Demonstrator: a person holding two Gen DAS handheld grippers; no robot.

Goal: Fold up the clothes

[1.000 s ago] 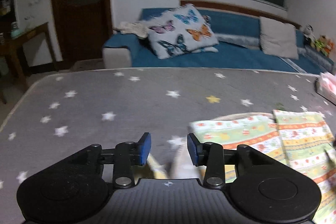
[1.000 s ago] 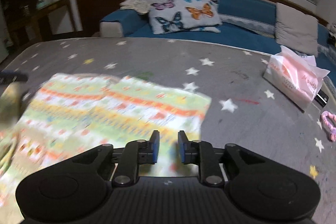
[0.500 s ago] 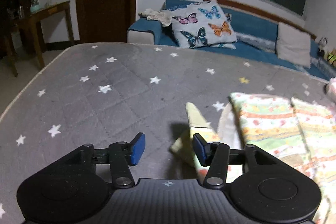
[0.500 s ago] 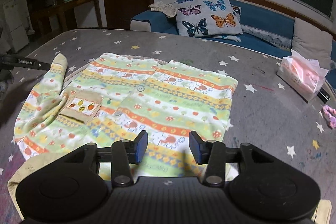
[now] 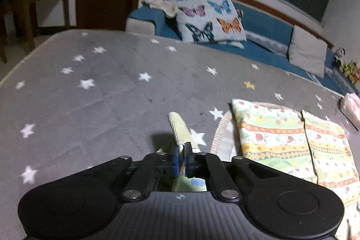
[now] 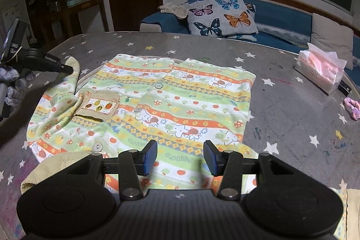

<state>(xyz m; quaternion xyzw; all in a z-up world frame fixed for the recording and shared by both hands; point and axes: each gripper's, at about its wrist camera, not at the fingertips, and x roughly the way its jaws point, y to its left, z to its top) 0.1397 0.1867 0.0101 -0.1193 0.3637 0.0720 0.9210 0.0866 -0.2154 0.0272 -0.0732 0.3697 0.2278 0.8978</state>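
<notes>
One garment is in play: a striped children's shirt [image 6: 171, 102] with a buttoned front and a patch pocket [image 6: 97, 106], lying face up on the star-printed mattress [image 6: 281, 105], nearer the left edge than the right. Your left gripper [image 5: 181, 155] has its jaws pressed together on the cuff of the sleeve [image 5: 180, 129], which stands up off the mattress beside the shirt's body; in the right wrist view that sleeve [image 6: 65, 96] runs from the cuff down across the shirt's left side in a loose, crumpled line. Your right gripper [image 6: 180, 158] hovers over the near hem with its jaws spread and nothing between them.

Judging by this, you are about to fold the sleeve across the front. The pinch sits close to the cuff's edge, so a quick pull could slip the cloth out. With the right jaws not yet pinning anything, dragging the sleeve could also slide the whole shirt and ruck up the flat front. The bunched cloth near the pocket may get folded in as a lump unless you lift high enough to straighten it.

Towards the right edge lie a tissue pack [image 6: 320, 70] and a pink hair tie [image 6: 353, 106], well apart from the shirt.
</notes>
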